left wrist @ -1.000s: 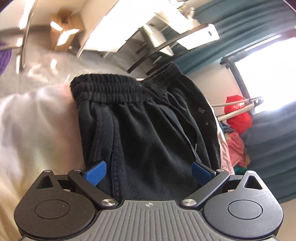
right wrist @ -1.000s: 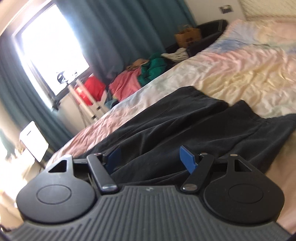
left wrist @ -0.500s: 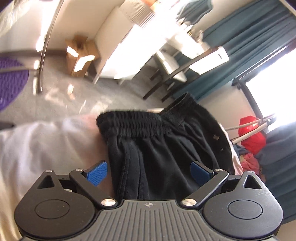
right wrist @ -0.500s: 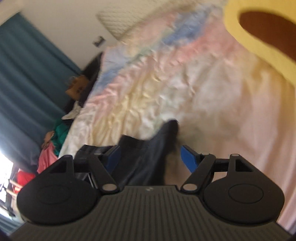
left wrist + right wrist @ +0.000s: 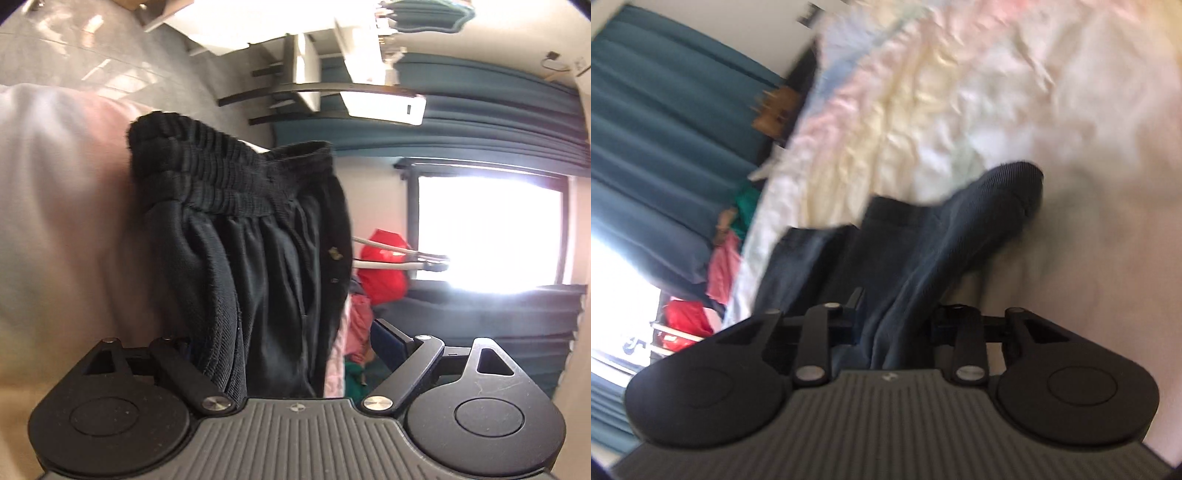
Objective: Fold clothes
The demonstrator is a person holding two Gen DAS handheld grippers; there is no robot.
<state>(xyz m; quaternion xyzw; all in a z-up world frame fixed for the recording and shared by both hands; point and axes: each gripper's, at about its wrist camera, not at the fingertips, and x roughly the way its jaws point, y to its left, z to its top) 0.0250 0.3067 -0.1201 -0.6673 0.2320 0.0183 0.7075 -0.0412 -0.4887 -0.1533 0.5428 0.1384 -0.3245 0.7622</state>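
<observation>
One pair of black cotton trousers with a gathered elastic waistband (image 5: 236, 192) is lying on the bed, and two black two-finger grippers are working it. The left gripper (image 5: 288, 343) is sitting over the waist end with its fingers spread wide, the cloth running loosely between them; the left finger is buried behind a fold, while the right blue pad (image 5: 388, 338) is standing clear of the fabric. The right gripper (image 5: 897, 317) is pinching a bunched leg of the same trousers (image 5: 923, 236), its fingers drawn in against the fabric on both sides, though this view is blurring. Underneath, one wrinkled pastel bedspread (image 5: 979, 110) is spreading out. Beyond the bed edge, teal curtains (image 5: 480, 122) are framing one bright window (image 5: 487, 229), a red bag (image 5: 384, 273) is sitting by a white metal rack (image 5: 391, 258), and pink clothing (image 5: 722, 269) is piling beside the bed.
</observation>
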